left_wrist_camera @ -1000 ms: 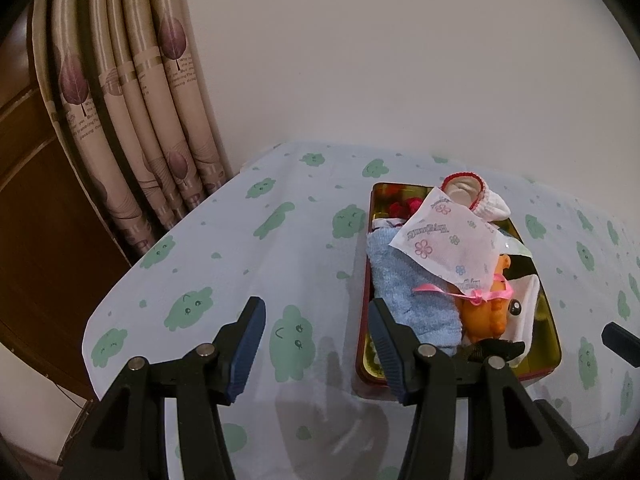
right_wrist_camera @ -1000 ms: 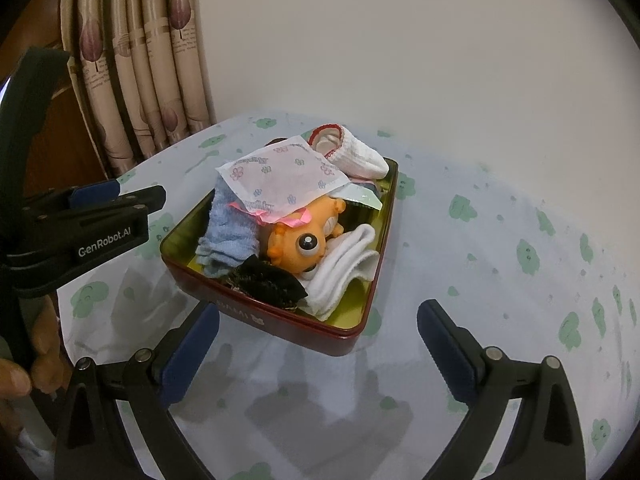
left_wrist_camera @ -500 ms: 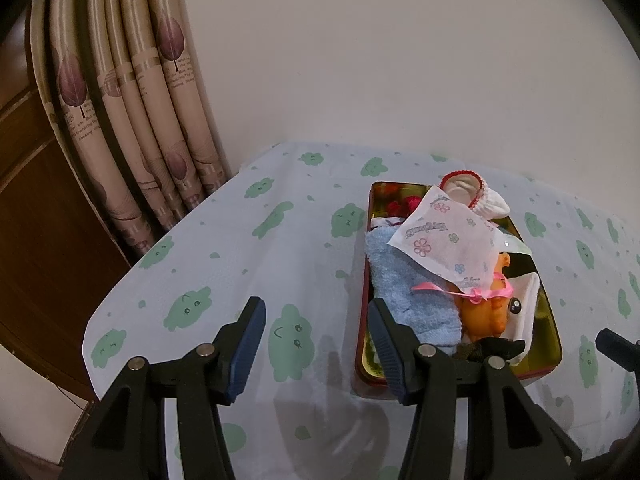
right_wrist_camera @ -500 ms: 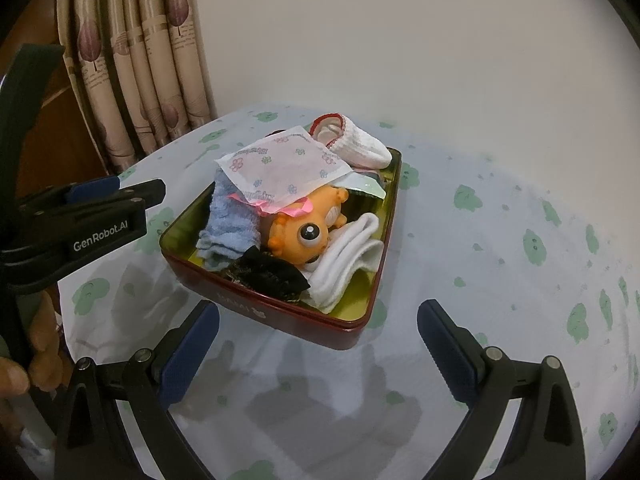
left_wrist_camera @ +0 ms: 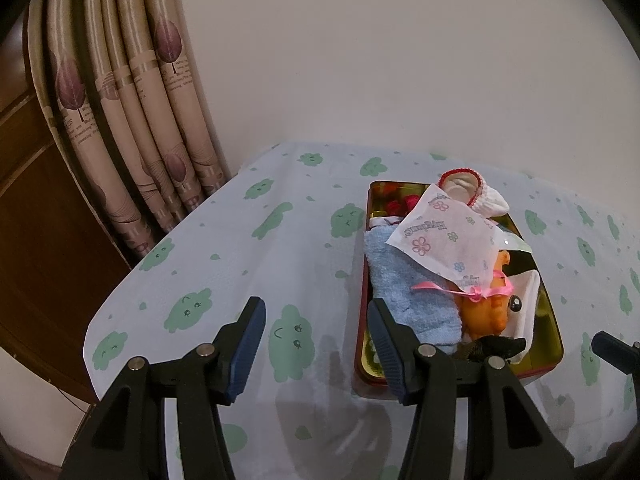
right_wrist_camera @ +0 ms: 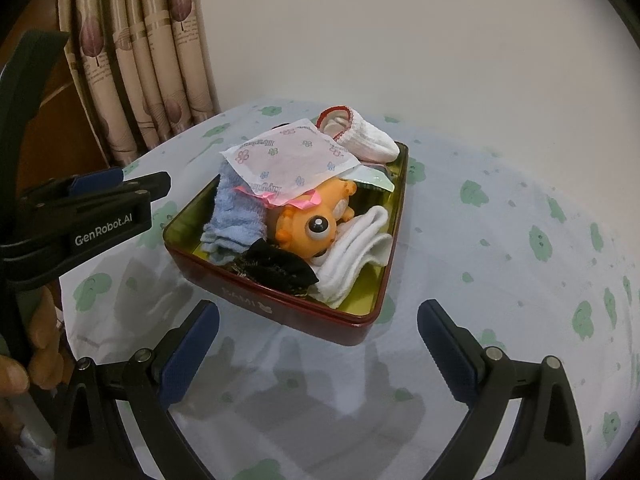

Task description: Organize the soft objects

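A red tin (right_wrist_camera: 280, 304) with a gold inside sits on the table, packed with soft things: a blue towel (right_wrist_camera: 234, 220), a floral packet (right_wrist_camera: 288, 160), a white sock with red trim (right_wrist_camera: 364, 140), an orange big-eyed toy (right_wrist_camera: 308, 224), a black cloth piece (right_wrist_camera: 280, 266) and a folded white cloth (right_wrist_camera: 356, 256). My right gripper (right_wrist_camera: 318, 344) hangs open just in front of the tin, empty. My left gripper (left_wrist_camera: 316, 340) is open and empty over the cloth, left of the tin (left_wrist_camera: 362, 280), its right finger near the towel (left_wrist_camera: 404, 292).
A white tablecloth with green cloud prints (left_wrist_camera: 240, 240) covers the table. Folded curtains (left_wrist_camera: 152, 120) and a wooden panel stand at the back left, a plain wall behind. A hand (right_wrist_camera: 12, 376) holds the left gripper (right_wrist_camera: 158, 190) at the left edge of the right wrist view.
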{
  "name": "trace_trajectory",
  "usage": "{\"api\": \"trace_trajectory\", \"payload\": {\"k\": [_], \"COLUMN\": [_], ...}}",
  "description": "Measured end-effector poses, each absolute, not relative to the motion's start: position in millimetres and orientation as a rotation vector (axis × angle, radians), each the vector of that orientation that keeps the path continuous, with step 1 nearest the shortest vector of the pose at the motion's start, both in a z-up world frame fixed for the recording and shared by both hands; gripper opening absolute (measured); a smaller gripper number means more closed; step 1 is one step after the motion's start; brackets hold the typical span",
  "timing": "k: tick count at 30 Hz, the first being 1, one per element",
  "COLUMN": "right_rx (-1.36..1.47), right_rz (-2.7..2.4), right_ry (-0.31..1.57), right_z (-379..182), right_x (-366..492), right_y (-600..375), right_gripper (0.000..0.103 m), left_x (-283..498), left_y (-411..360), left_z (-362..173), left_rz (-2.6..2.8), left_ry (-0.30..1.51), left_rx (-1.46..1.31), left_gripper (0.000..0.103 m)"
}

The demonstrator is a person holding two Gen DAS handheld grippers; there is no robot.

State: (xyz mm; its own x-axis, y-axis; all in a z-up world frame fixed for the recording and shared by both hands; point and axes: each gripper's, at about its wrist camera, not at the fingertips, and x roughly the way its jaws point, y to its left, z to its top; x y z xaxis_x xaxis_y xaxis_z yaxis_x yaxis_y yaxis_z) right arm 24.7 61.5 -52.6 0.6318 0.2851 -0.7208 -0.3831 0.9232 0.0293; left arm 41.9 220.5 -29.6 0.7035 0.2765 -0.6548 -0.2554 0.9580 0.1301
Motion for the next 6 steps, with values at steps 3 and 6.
{"api": "trace_trajectory", "payload": {"k": [3,6], "right_rx": [-0.133,-0.136], "right_rz": [0.384,0.387], "right_ry": [0.799,0.799], "right_z": [-52.3,-52.3], "right_x": [24.6,24.3], "right_y": [62.1,62.7], "right_gripper": [0.098,0.098], "left_x": [41.0,41.1], "left_y": [221.6,222.6], "left_z": [-28.6,-28.3], "left_rz": [0.29,0.289], "left_ry": [0.722,0.723], "left_rx": [0.023,0.019], "left_gripper": [0.055,0.055]}}
